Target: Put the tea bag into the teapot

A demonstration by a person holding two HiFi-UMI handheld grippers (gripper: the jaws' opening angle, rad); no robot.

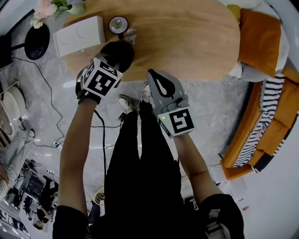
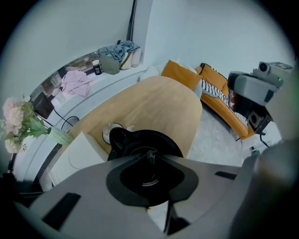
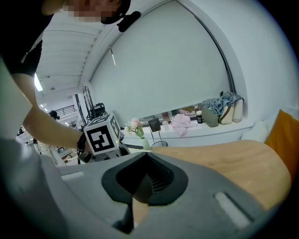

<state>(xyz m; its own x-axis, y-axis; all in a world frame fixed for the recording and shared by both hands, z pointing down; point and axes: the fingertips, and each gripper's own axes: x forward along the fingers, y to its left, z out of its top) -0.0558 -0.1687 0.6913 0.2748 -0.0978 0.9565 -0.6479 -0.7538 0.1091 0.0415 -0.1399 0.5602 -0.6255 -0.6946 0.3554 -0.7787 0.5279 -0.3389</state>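
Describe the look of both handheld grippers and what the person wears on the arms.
Both the left gripper and right gripper have grey bodies with black-lined jaws, each topped by a white cube with black square markers. Short black sleeves; a dark band on the left wrist.

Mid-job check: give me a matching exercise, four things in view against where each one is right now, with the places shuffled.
Things:
1 teapot
2 white box
3 orange cushion
4 right tongs

Places:
A beyond the right end of the table in the head view
B at the table's near edge, holding nothing
C on the table, below the left tongs
D on the table, near the flowers

Pairs: 1-C, 2-D, 3-A, 4-B
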